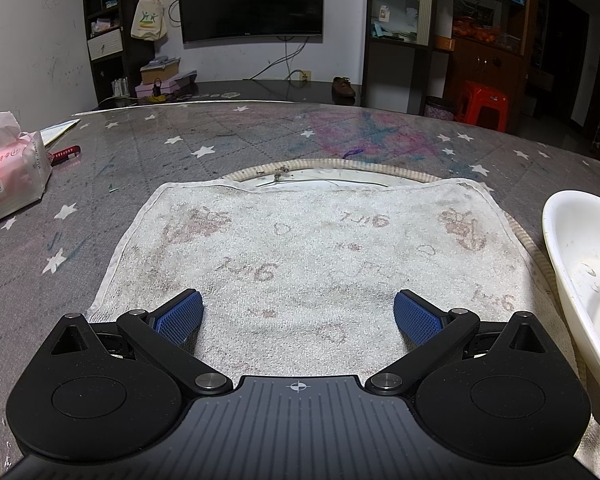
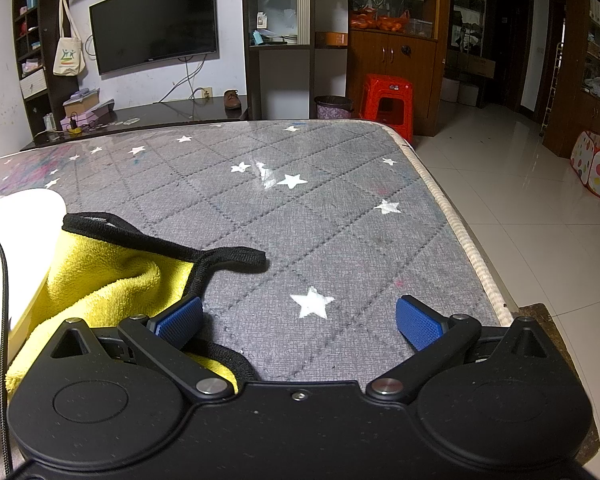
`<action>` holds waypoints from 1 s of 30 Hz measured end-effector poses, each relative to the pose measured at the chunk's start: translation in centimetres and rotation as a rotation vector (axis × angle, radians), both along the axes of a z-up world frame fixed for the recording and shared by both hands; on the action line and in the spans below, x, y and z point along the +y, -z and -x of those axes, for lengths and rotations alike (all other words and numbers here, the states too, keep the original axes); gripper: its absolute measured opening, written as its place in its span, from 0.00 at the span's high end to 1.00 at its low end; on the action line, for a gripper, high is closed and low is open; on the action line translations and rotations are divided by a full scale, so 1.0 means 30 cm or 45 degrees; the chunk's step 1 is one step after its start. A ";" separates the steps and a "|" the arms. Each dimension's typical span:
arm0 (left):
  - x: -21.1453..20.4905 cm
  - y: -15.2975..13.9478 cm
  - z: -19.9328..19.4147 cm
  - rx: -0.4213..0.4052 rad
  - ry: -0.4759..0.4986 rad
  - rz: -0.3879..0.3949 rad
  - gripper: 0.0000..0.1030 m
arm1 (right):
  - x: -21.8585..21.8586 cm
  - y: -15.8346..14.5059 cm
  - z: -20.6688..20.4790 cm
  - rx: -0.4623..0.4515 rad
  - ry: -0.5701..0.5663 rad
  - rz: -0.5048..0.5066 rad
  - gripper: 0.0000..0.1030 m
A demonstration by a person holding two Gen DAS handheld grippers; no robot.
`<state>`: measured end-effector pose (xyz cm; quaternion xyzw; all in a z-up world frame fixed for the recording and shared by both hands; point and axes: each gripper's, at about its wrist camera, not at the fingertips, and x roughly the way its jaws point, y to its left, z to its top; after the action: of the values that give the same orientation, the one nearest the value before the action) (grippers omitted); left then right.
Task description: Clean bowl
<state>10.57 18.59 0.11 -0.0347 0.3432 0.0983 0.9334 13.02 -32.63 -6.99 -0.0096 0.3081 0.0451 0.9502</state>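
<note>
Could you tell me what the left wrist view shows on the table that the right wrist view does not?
Only the left wrist view shows the white towel under the open left gripper and the tissue pack. Only the right wrist view shows the yellow cloth beside the open right gripper. Both show the white bowl and the star-patterned table cover.

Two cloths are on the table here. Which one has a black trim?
The yellow cloth, lying beside the white bowl at the right tongs. The white towel, spread flat in front of the left tongs, is only edged in white.
</note>
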 end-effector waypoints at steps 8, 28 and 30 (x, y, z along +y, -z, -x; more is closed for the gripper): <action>-0.004 0.008 0.019 0.000 0.000 0.000 0.00 | 0.001 0.000 0.000 0.000 0.000 0.000 0.00; -0.002 0.001 0.005 0.000 0.000 0.000 0.00 | 0.000 0.000 0.001 0.000 0.000 0.000 0.00; -0.002 0.001 0.005 0.000 0.000 0.000 0.00 | 0.000 0.000 0.001 0.000 0.000 0.000 0.00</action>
<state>10.43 18.53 0.07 -0.0347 0.3432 0.0983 0.9334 13.00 -32.63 -6.98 -0.0097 0.3082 0.0451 0.9502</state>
